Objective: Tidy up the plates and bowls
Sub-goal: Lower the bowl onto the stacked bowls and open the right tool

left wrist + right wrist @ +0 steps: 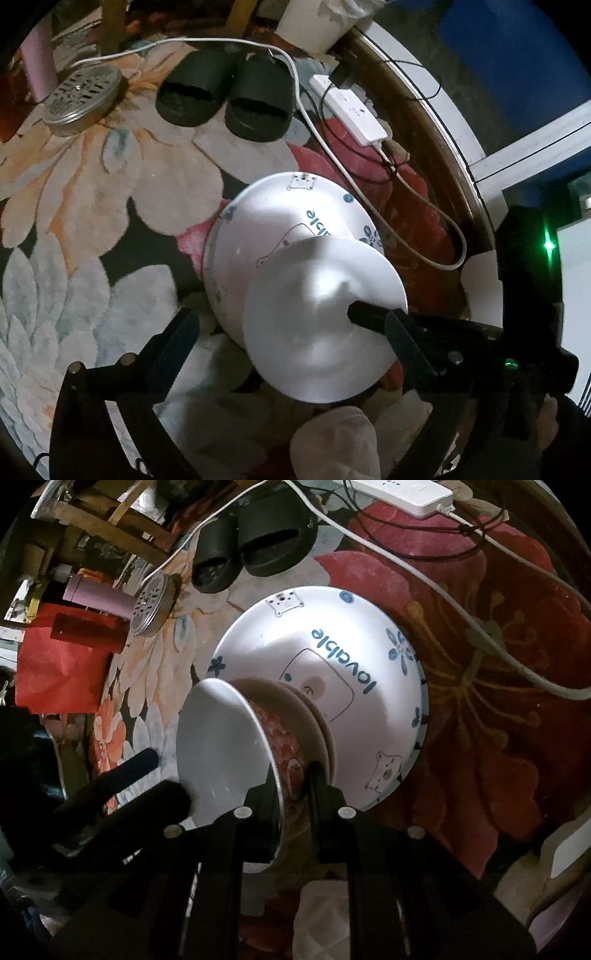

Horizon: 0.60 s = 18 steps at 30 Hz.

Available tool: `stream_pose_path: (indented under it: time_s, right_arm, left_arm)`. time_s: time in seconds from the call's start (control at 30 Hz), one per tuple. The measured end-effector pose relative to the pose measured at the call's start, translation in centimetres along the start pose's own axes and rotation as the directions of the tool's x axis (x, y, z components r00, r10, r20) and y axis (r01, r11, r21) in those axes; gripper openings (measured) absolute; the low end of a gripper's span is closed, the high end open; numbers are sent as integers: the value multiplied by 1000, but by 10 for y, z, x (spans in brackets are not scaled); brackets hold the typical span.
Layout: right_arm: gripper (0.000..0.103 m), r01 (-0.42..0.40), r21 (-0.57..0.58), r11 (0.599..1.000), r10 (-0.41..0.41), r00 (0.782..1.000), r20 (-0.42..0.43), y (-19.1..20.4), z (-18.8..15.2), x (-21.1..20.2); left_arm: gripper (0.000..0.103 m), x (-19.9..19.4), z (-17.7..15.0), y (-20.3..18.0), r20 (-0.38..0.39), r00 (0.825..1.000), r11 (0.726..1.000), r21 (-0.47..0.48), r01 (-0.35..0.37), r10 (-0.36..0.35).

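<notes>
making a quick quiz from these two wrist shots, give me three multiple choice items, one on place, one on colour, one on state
1. Where does the large white bowl sit?
A. floral carpet
B. wooden shelf
C. sink

2. What colour are the slippers?
A. white
B. red
C. black

3. What is the right hand-held gripper doing?
A. hanging open over the bowl
B. shut on the small bowl's rim
C. gripping a cable

Answers: 1 A, the carpet shows all round it. 2 C, both are black. 3 B, its fingers pinch the rim of the small bowl, white inside, red patterned outside.
</notes>
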State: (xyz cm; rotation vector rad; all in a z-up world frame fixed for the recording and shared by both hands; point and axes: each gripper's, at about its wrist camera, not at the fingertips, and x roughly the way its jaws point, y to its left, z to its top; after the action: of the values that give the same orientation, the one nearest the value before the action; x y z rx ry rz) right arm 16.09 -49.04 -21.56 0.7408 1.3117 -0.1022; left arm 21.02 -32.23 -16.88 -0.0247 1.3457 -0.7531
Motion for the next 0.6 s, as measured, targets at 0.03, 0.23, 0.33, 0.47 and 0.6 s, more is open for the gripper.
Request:
stream_pose_path:
  time_s: [0.03, 0.23, 0.33, 0.47, 0.6]
  right_arm:
    - [14, 3, 0, 1000, -3, 1000, 0, 0, 1, 0]
    - [17, 27, -16, 999, -27, 1000, 4, 5, 0, -1]
    - [18, 49, -36, 998, -49, 999, 3, 9, 0, -2]
    - [19, 75, -49, 996, -74, 997, 8, 14, 0, -5]
    - [47, 42, -66, 997, -42, 999, -2, 21, -1, -5]
  left_arm:
    - [101, -3, -1, 2, 6, 1000, 1000, 1, -11, 11]
    - [102, -4, -9, 16, 19, 993, 993, -8, -119, 119]
    - [102, -3, -11, 23, 12, 989, 989, -26, -147, 147]
    - [102, -3, -13, 31, 9, 987, 986, -43, -163, 163]
    - [102, -5, -13, 32, 12, 986, 985, -47, -167, 168]
